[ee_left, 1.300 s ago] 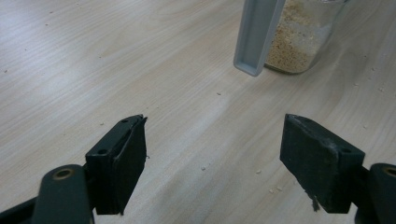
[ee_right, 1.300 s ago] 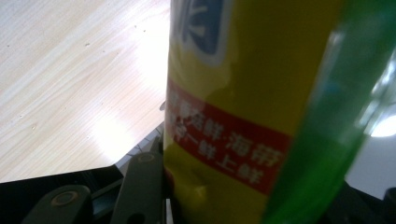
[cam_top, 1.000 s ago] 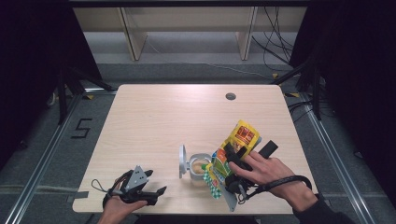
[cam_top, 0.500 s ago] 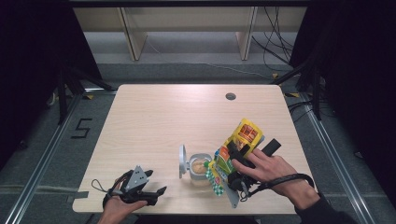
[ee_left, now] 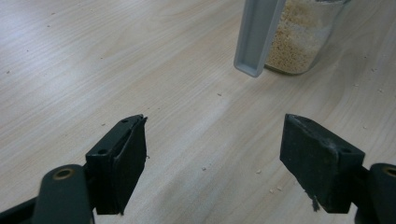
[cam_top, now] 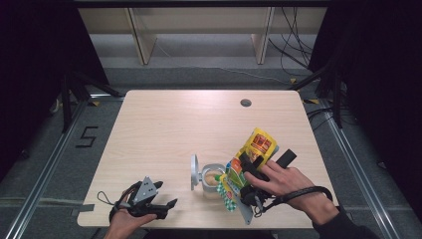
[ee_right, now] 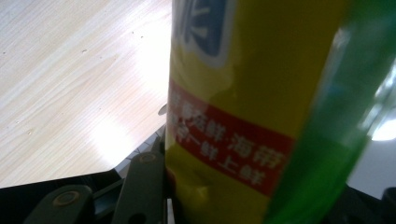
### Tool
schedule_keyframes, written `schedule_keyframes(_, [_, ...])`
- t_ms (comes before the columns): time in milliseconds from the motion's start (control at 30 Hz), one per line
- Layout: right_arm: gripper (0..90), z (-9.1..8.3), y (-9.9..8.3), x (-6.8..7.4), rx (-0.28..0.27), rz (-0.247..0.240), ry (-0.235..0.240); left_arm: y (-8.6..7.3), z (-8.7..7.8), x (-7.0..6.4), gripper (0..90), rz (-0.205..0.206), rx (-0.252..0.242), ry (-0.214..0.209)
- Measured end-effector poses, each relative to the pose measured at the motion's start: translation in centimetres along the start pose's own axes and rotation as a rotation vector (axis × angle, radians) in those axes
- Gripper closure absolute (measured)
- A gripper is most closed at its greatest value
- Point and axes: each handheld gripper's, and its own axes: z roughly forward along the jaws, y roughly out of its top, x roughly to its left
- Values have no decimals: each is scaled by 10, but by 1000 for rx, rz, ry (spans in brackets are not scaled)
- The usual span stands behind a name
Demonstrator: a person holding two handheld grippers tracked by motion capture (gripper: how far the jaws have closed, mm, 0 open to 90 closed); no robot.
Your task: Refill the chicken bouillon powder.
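Observation:
My right gripper [cam_top: 266,160] is shut on a yellow snack bag [cam_top: 258,143] with a red band, held tilted at the table's front right. The bag's lower green end [cam_top: 228,181] hangs over a glass jar [cam_top: 213,178] of pale grains, whose grey lid [cam_top: 194,172] stands flipped open on its left. In the right gripper view the bag [ee_right: 243,93] sits close up between the jaws of my right gripper [ee_right: 261,196]. My left gripper [cam_top: 166,194] lies open near the front left edge, nothing in it. Beyond the wide-apart jaws of my left gripper [ee_left: 212,158] stand the jar [ee_left: 303,37] and its lid [ee_left: 257,32].
The light wooden table [cam_top: 199,124] has a small round cable hole [cam_top: 245,103] at the back right. Crumbs are scattered on the wood near the jar. Shelving and cables lie on the floor behind the table.
The right hand and bag have shifted slightly over the jar. The left gripper has stayed where it was.

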Motion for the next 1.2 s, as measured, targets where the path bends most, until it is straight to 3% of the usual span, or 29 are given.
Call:
schedule_keyframes(67, [625, 1, 0, -1, -2, -2, -3, 0, 0, 0, 223, 0, 0, 0])
schedule_keyframes(100, [625, 2, 1, 1, 5, 43, -1, 0, 0, 0, 223, 0, -1, 1])
schedule_keyframes(133, [625, 3, -1, -2, -3, -2, -6, 0, 0, 0, 223, 1, 0, 0])
schedule_keyframes(167, [626, 3, 0, 0, 10, 39, 4, 0, 0, 0, 223, 0, 0, 0])
schedule_keyframes(200, [626, 5, -2, -2, 5, -1, -3, 0, 0, 0, 223, 0, 0, -1])
schedule_keyframes(233, [626, 5, -3, -2, 7, 0, -1, 0, 0, 0, 223, 3, 0, 0])
schedule_keyframes(267, [626, 4, -2, 0, 17, 41, 6, 0, 0, 1, 223, 14, 4, 4])
schedule_keyframes(467, [627, 4, -4, 2, 23, 42, 13, 0, 0, 0, 223, -3, -2, -2])
schedule_keyframes(500, [627, 4, -6, 1, 14, 7, 6, 0, 0, 0, 223, -2, -1, -3])
schedule_keyframes(533, [628, 4, -6, 1, 15, 5, 6, 0, 0, 0, 223, -2, -1, -2])
schedule_keyframes(633, [629, 4, -8, 3, 18, 11, 8, 0, 1, 0, 223, -4, -3, 0])
schedule_keyframes(700, [630, 1, -7, 5, 29, 47, 17, 0, 1, 0, 223, 1, 1, 4])
schedule_keyframes(767, [630, 1, -7, 5, 19, 40, 8, -1, 1, 0, 223, 1, -3, 7])
schedule_keyframes(800, [630, 0, -8, 3, 17, 4, 5, -1, 1, 0, 223, 1, -3, 7])
schedule_keyframes(833, [630, 0, -8, 3, 16, 3, 4, -1, 1, -1, 223, -6, -8, 4])
schedule_keyframes(867, [630, -1, -6, 6, 18, 45, 6, 0, 0, -1, 223, -4, -5, 5])
schedule_keyframes(933, [630, -2, -5, 5, 21, 46, 10, 0, 0, 0, 223, -2, 0, -2])
schedule_keyframes(967, [630, -1, -5, 3, 8, 10, -1, 0, 0, 0, 223, -2, -1, -1])
schedule_keyframes(1000, [630, -1, -5, 3, 5, 8, -2, 0, 0, 0, 223, -2, -2, -1])
schedule_keyframes(1033, [630, -2, -4, 5, 12, 46, 2, 0, 0, 0, 223, -2, -1, -1])
schedule_keyframes(1100, [630, -1, -3, 4, 9, 42, 1, 0, 1, -1, 223, -3, -5, 4])
schedule_keyframes(1133, [630, 0, -3, 1, 5, 5, 0, 0, 0, 0, 223, 4, 3, 5])
schedule_keyframes(1200, [630, 2, -3, 1, 0, 10, -5, 0, 0, -1, 223, -2, -3, 0])
